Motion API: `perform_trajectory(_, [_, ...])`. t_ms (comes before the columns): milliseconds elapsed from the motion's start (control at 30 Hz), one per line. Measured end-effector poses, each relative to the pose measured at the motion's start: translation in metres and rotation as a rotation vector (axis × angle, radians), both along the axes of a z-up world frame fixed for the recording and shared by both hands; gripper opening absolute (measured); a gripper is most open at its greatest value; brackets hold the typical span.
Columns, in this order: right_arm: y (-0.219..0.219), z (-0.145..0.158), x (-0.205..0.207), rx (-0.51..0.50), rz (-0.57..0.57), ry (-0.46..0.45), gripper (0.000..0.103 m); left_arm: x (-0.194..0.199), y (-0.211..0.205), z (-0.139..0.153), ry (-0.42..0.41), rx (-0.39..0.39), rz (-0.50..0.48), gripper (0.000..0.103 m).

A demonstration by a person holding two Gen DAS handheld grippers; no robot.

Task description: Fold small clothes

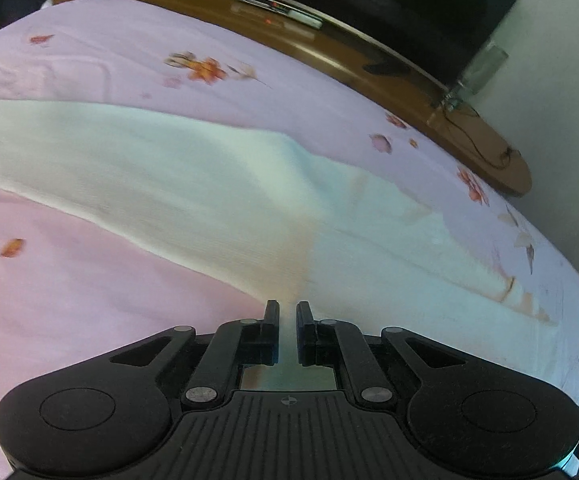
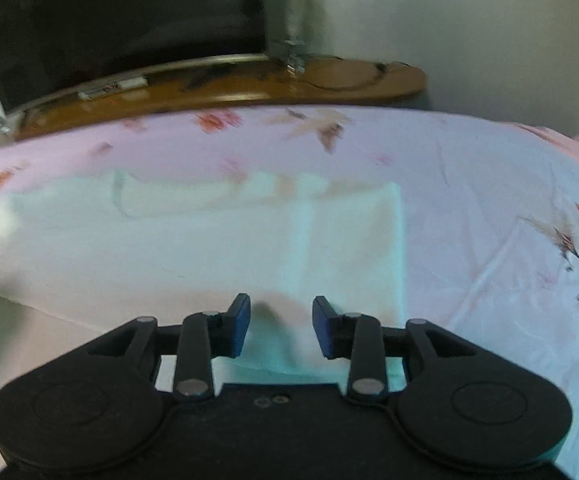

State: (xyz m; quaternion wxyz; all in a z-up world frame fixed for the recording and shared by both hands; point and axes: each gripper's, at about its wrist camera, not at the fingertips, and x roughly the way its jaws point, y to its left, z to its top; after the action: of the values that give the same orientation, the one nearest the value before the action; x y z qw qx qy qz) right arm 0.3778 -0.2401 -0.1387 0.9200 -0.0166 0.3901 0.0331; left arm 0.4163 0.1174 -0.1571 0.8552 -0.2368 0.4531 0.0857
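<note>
Where wooden shelf (image 2: pixel 329 84) ends, pink floral bedsheet (image 2: pixel 469 184).

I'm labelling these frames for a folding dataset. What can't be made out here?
- White garment: its type; left wrist view cuts it off and blurs it.
- Right tool: right wrist view shows the fabric edge beneath, contact unclear.
- Items on the wooden shelf: blurred.

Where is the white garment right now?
The white garment lies spread across the pink flowered bedsheet, below the wooden shelf; the left gripper pinches its near edge.
</note>
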Motion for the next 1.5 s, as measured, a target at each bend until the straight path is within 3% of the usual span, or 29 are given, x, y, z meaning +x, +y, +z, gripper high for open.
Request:
perform_trajectory(33, [0.006, 0.003, -0.001, 0.020, 0.017, -0.002, 0.039, -0.005, 0.010, 0.003, -0.004, -0.008, 0.027, 0.007])
perform_trajectory(67, [0.013, 0.005, -0.001, 0.042, 0.033, 0.000, 0.040, -0.009, 0.019, 0.004, -0.004, -0.013, 0.057, 0.019])
perform_trajectory(100, [0.018, 0.005, -0.001, 0.052, 0.047, 0.002, 0.041, -0.013, 0.029, 0.005, -0.007, -0.021, 0.090, 0.061])
perform_trajectory(133, [0.027, 0.005, 0.000, 0.054, 0.070, 0.002, 0.042, -0.021, 0.041, 0.007, -0.022, -0.026, 0.144, 0.088])
perform_trajectory(167, [0.035, 0.005, 0.000, 0.054, 0.091, 0.002, 0.043, -0.029, 0.050, 0.009, -0.054, -0.016, 0.199, 0.102])
perform_trajectory(233, [0.054, 0.003, 0.001, 0.062, 0.133, 0.011, 0.044, -0.046, 0.067, 0.014, -0.153, 0.002, 0.275, 0.103])
perform_trajectory(333, [0.078, -0.001, 0.002, 0.075, 0.184, 0.027, 0.044, -0.052, 0.096, 0.010, -0.147, -0.047, 0.284, 0.103])
perform_trajectory(400, [0.093, -0.003, 0.001, 0.081, 0.212, 0.031, 0.044, -0.059, 0.119, 0.001, -0.138, -0.115, 0.352, 0.103])
perform_trajectory(500, [0.110, -0.004, 0.002, 0.088, 0.247, 0.037, 0.044, -0.070, 0.154, -0.014, -0.142, -0.201, 0.466, 0.102])
perform_trajectory(533, [0.115, -0.004, 0.003, 0.089, 0.255, 0.038, 0.044, -0.073, 0.164, -0.019, -0.145, -0.221, 0.498, 0.098])
perform_trajectory(600, [0.122, -0.005, 0.007, 0.088, 0.269, 0.037, 0.044, -0.073, 0.179, -0.028, -0.136, -0.243, 0.538, 0.070])
perform_trajectory(667, [0.128, -0.005, 0.006, 0.083, 0.277, 0.033, 0.044, -0.075, 0.195, -0.041, -0.121, -0.284, 0.584, 0.060])
perform_trajectory(767, [0.134, -0.007, 0.009, 0.083, 0.290, 0.035, 0.044, -0.076, 0.217, -0.053, -0.146, -0.345, 0.634, 0.060])
perform_trajectory(1133, [0.151, -0.019, 0.019, 0.063, 0.303, 0.043, 0.043, -0.059, 0.262, -0.063, -0.234, -0.357, 0.736, 0.060])
perform_trajectory(1233, [0.162, -0.019, 0.024, 0.056, 0.312, 0.036, 0.043, -0.058, 0.273, -0.066, -0.240, -0.346, 0.760, 0.039])
perform_trajectory(1267, [0.165, -0.019, 0.026, 0.056, 0.319, 0.031, 0.043, -0.060, 0.275, -0.068, -0.240, -0.381, 0.746, 0.032])
perform_trajectory(1300, [0.170, -0.019, 0.027, 0.052, 0.326, 0.022, 0.043, -0.059, 0.278, -0.071, -0.237, -0.386, 0.757, 0.021])
perform_trajectory(1367, [0.181, -0.019, 0.028, 0.033, 0.343, 0.003, 0.043, -0.060, 0.282, -0.077, -0.222, -0.389, 0.776, 0.007])
perform_trajectory(1433, [0.190, -0.022, 0.027, 0.010, 0.352, -0.009, 0.043, -0.066, 0.282, -0.080, -0.232, -0.410, 0.792, 0.006])
perform_trajectory(1500, [0.201, -0.034, 0.028, -0.069, 0.364, 0.006, 0.043, -0.066, 0.276, -0.074, -0.230, -0.371, 0.789, 0.003])
